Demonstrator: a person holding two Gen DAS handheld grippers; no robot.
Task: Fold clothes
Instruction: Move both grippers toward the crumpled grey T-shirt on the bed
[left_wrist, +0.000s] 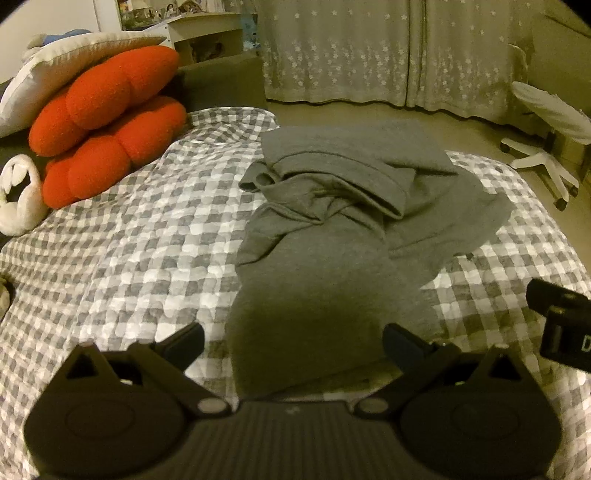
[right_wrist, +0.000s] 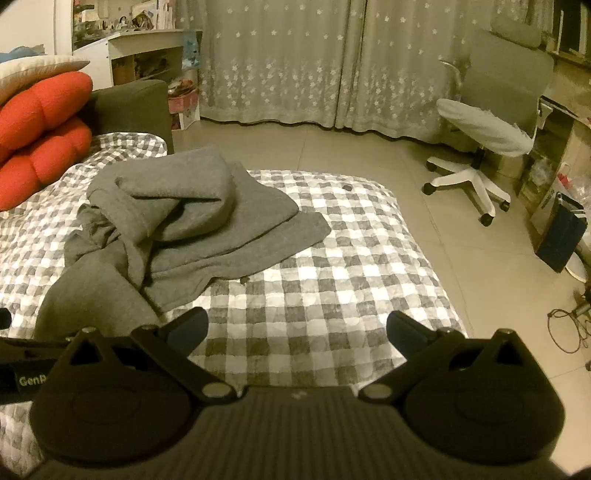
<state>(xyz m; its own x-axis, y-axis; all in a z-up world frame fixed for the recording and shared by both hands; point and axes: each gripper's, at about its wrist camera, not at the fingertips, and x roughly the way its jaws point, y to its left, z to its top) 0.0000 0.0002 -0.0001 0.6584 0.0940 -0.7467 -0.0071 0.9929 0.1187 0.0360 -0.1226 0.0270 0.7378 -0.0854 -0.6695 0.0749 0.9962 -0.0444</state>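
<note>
garment (left_wrist: 325, 236): grey matt fleecy cloth | bedcover (left_wrist: 140, 236): quilted checked cloth | cushion (left_wrist: 110, 122): red nubbly plush | grippers (right_wrist: 297, 332): matt black, probably plastic | floor (right_wrist: 369, 158): smooth tile

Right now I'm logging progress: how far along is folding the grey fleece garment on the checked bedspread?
Barely begun. Done: nothing neat; the grey fleece garment lies rumpled, its layers bunched, on the grey-and-white checked bedspread. In hand: nothing; the left gripper is open above the garment's near end, and the right gripper is open over bare bedspread. Left: spreading it flat and every fold.
</note>
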